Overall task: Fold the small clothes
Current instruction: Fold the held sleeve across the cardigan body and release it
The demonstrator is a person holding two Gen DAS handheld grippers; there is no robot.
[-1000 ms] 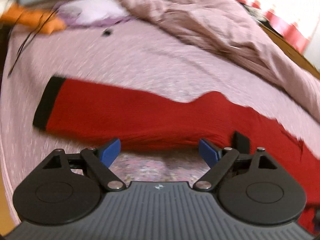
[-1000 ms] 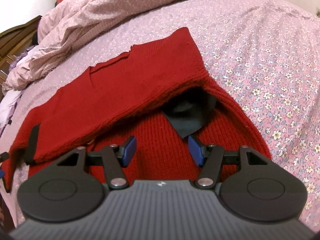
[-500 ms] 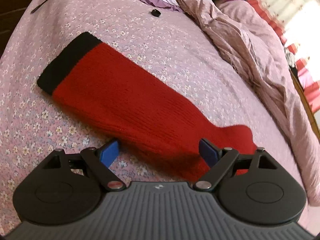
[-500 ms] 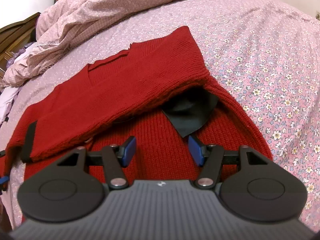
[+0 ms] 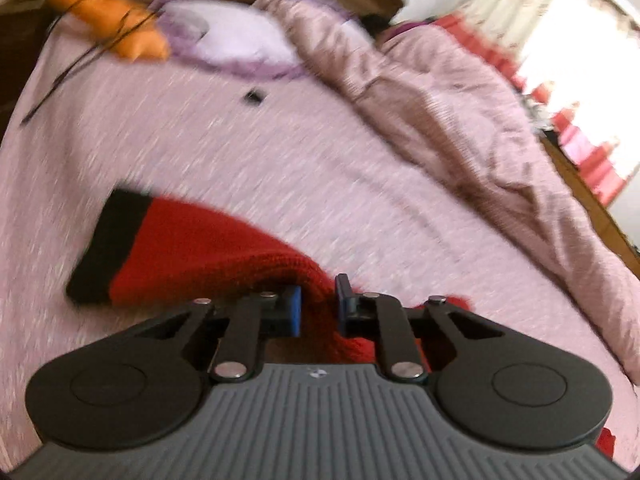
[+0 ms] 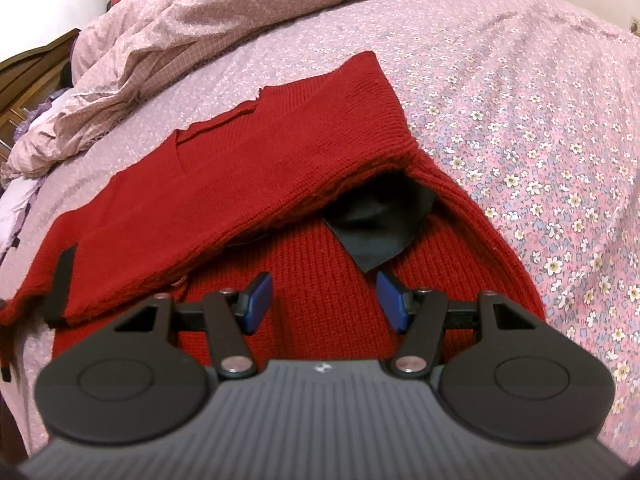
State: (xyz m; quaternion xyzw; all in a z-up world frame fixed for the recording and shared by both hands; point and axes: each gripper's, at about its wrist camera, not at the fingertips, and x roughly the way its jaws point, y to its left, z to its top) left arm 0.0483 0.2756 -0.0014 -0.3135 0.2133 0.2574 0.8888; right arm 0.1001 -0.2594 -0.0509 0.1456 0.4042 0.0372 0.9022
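A red knitted sweater [image 6: 240, 184] lies on the flowered bedsheet [image 6: 520, 112], one sleeve folded across its body. A black piece of cloth [image 6: 376, 224] shows under the fold. My right gripper [image 6: 324, 300] hovers open over the sweater's body, with nothing pinched between its blue pads. In the blurred left wrist view, the other sleeve [image 5: 200, 248] ends in a black cuff [image 5: 108, 248] at the left. My left gripper [image 5: 318, 308] is closing, its pads pressing a bunched ridge of that sleeve near the shoulder end.
A crumpled pink duvet [image 5: 440, 120] is heaped along the far side of the bed. An orange item [image 5: 112, 28], a white and purple cloth [image 5: 228, 36], a thin dark cable [image 5: 68, 76] and a small black object [image 5: 254, 96] lie at the bed's head. A wooden frame [image 6: 32, 76] stands at the left.
My left gripper went from wide open to pinched on the sleeve, which now bunches up between the pads, and its view has swung and blurred. The right gripper has not moved.
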